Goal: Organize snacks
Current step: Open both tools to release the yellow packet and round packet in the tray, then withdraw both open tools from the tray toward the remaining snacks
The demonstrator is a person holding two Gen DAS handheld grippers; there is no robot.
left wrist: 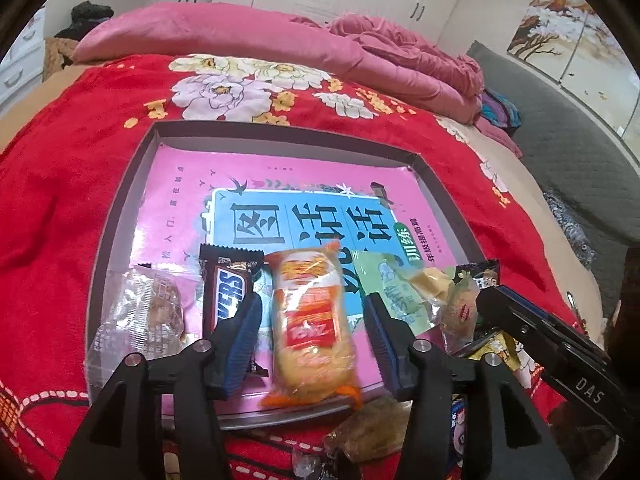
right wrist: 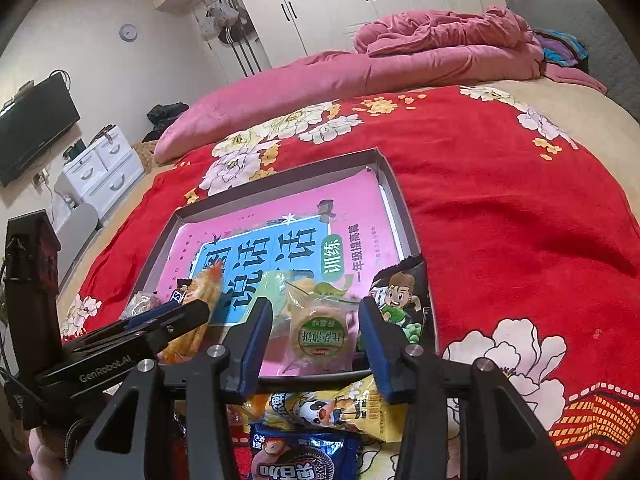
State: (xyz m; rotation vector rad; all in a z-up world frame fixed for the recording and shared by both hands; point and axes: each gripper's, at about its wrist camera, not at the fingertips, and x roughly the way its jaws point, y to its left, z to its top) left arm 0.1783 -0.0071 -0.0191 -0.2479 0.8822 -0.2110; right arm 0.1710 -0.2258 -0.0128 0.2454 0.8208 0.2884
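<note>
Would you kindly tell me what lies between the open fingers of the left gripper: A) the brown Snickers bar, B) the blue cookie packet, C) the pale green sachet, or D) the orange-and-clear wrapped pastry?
D: in the left wrist view the orange-and-clear wrapped pastry lies lengthwise between the spread blue fingers of the left gripper, on the pink book inside the shallow grey box.
</note>
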